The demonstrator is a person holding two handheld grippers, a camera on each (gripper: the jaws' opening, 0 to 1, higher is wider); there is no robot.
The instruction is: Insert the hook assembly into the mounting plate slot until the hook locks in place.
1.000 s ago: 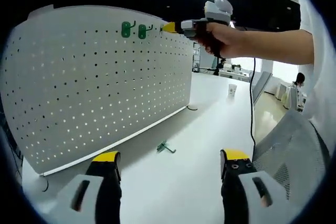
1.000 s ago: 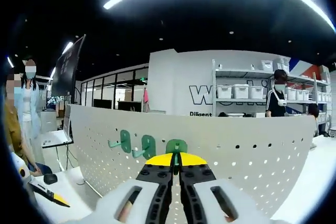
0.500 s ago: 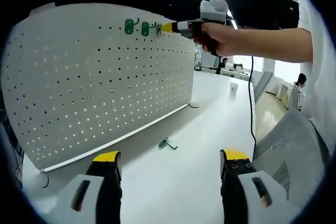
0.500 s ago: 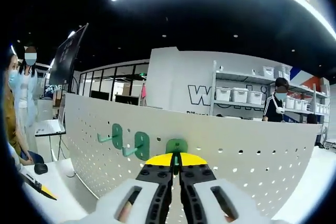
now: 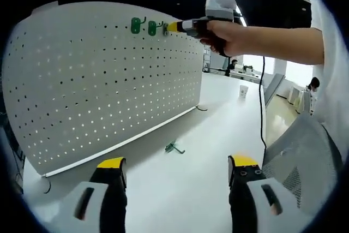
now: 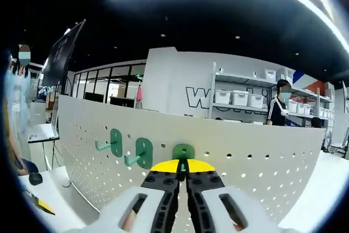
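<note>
I hold the third green hook (image 6: 184,153) clamped between the closed jaws of my right gripper (image 6: 183,168), its back plate pressed against the pegboard (image 6: 262,173) near the top edge, just right of the 2 hooks already mounted (image 6: 115,142) (image 6: 144,152). I judge that I keep it gripped by the arm so I can push its tabs into the holes in line with those 2; I cannot tell whether it has locked. In the left gripper view, my right hand (image 5: 226,35) reaches out level toward the top of the pegboard (image 5: 98,85). My left gripper (image 5: 177,170) hangs low in front of the pegboard, jaws wide apart and empty, above the white table (image 5: 212,129), where a spare hook (image 5: 173,148) lies near the pegboard's foot.
</note>
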